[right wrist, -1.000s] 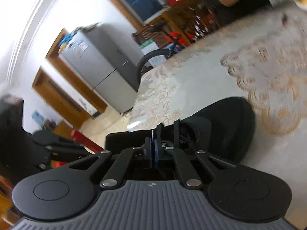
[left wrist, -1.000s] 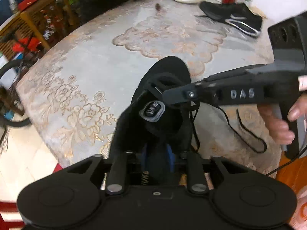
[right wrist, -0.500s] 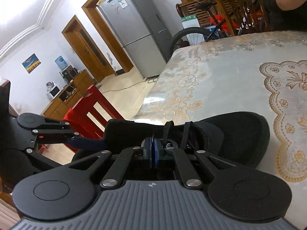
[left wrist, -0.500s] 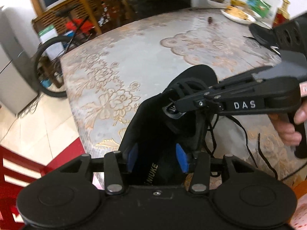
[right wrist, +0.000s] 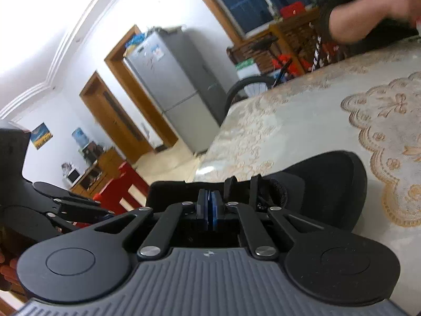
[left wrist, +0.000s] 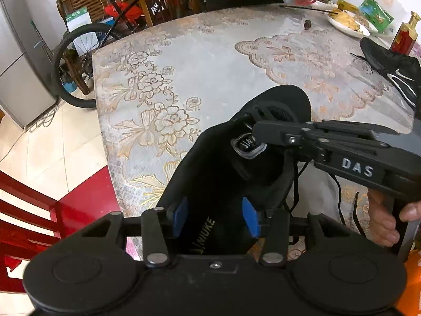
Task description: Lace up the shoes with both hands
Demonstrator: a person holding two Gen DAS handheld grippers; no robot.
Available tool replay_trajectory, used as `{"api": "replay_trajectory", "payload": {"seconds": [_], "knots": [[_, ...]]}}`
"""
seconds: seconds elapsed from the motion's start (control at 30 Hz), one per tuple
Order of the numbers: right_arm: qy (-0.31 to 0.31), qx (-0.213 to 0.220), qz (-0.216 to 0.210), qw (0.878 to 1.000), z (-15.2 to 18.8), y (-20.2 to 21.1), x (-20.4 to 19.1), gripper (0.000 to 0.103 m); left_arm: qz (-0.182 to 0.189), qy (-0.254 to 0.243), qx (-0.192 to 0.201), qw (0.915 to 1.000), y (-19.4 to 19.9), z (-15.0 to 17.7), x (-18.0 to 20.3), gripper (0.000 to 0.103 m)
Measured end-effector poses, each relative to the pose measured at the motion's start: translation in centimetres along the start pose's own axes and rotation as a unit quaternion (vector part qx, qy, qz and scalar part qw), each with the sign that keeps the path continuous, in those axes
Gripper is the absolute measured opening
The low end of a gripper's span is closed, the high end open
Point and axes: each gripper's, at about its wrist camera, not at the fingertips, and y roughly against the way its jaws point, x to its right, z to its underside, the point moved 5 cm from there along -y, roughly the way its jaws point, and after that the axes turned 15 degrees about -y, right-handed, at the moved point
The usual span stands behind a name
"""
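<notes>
Floral table [left wrist: 210, 60] | shoe [left wrist: 284, 100] toe points away | left tool [left wrist: 216, 217] apart astride heel | right tool [right wrist: 209, 210] together

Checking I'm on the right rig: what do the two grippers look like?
Both are matte black linkage grippers with silver pivot screws and blue finger pads. The right gripper carries white "DAS" lettering; its body has a grey ribbed top. The left gripper shows round black discs either side.

Matt black cloth shoe [left wrist: 223, 173] lies on a glossy, smooth patterned tablecloth [left wrist: 210, 73].
</notes>
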Motion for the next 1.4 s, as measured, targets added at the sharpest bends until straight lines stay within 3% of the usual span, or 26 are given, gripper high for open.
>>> {"api": "replay_trajectory", "payload": {"seconds": [0.3,0.83,1.03,1.13,1.2,1.27,1.33,1.4], "knots": [[-0.001,0.038,0.013,0.999,1.0,-0.5,-0.4,0.003,0.0,0.001,-0.011,0.9999,-0.1,-0.1,0.0,0.044],[-0.002,0.053,0.02,0.998,0.6,-1.7,-0.9,0.004,0.0,0.001,-0.002,1.0,-0.1,0.0,0.1,0.044],[0.028,0.05,0.027,0.998,-0.2,-0.1,-1.3,0.035,-0.001,0.002,0.004,1.0,0.0,0.2,0.1,0.045],[0.047,0.053,0.022,0.997,-1.7,0.4,-1.7,0.037,-0.002,0.0,0.007,1.0,0.0,0.2,0.1,0.045],[0.028,0.021,0.001,0.999,-3.2,-0.6,-1.6,0.037,-0.002,0.001,0.01,1.0,0.0,0.3,0.0,0.045],[-0.001,-0.052,-0.016,0.999,-4.4,-2.8,-1.0,0.037,-0.002,0.001,0.013,0.9999,0.0,0.3,0.0,0.045],[0.0,-0.136,-0.027,0.99,-4.9,-5.2,-0.7,0.037,-0.002,0.002,0.016,0.9999,0.0,0.4,0.0,0.045],[0.032,-0.18,-0.029,0.983,-5.0,-6.6,-0.8,0.031,-0.003,0.004,0.019,0.9998,0.0,0.4,0.0,0.045]]}}
